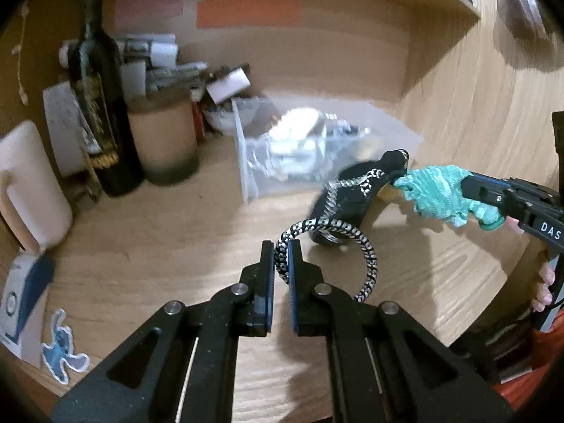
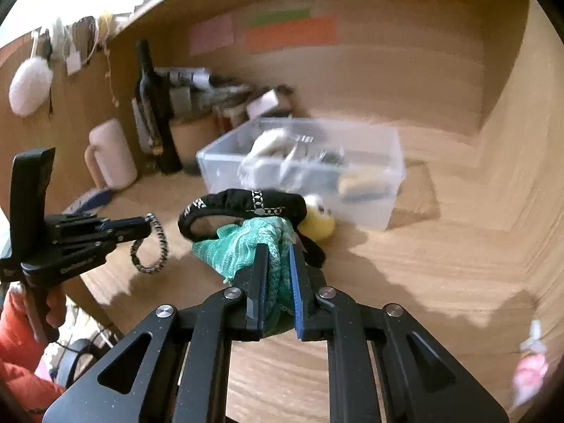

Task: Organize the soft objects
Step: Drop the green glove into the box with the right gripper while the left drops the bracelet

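Teal knitted fabric (image 2: 246,246) is bunched between the fingers of the right gripper (image 2: 278,264), whose jaws are clamped on it; in the left wrist view the same cloth (image 1: 437,194) sticks out of that tool at about three o'clock. A black band with silver patterning (image 2: 243,204) hangs over the teal cloth, lifted off the wooden desk (image 2: 423,282). Just beyond it, toward one o'clock, a yellow soft toy (image 2: 317,222) rests against the clear plastic box (image 2: 387,176), which holds blurred items I cannot make out.

The left gripper (image 1: 281,261) is closed on a black-and-white braided cord loop (image 1: 352,246), the loop curling out to its right toward two o'clock and reaching near the black band (image 1: 356,190).

At ten o'clock in the left wrist view stand a dark bottle (image 1: 102,112), a beige jar (image 1: 165,137) and a pale pink mug (image 1: 31,190); a blue cartoon sticker (image 1: 63,349) lies at eight o'clock.
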